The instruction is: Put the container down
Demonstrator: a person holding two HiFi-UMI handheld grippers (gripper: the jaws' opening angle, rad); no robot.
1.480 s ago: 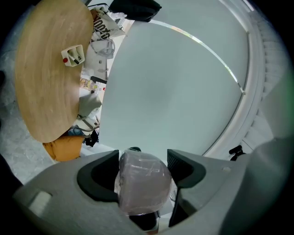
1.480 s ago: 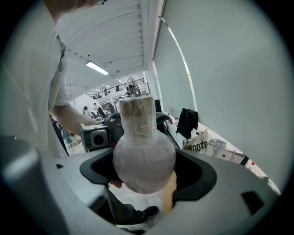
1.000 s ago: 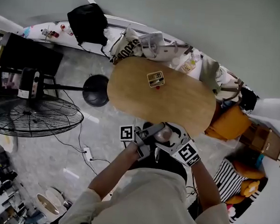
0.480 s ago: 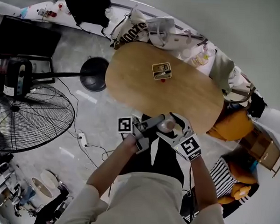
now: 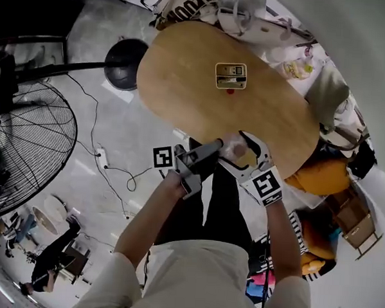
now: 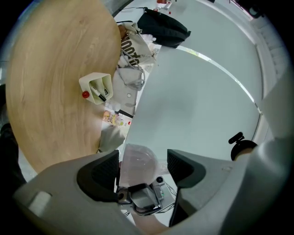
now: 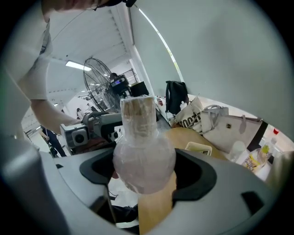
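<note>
One container (image 7: 143, 153) clamped in right hand-held gripper (image 7: 146, 173); left hand-held gripper (image 6: 143, 168) gapes around it.

the person wore a pale cream short-sleeved shirt (image 5: 199, 273) and dark trousers (image 5: 215, 206). the left gripper (image 5: 217, 149) had a grey body with a dark handle, and its marker cube (image 5: 162, 157) was white with a black square pattern. the right gripper (image 5: 238, 151) was white and grey and bore a second cube (image 5: 267, 185) printed the same way. seen close, each gripper's jaws were smooth grey shells lined with black ribbed pads (image 6: 98, 173).
</note>
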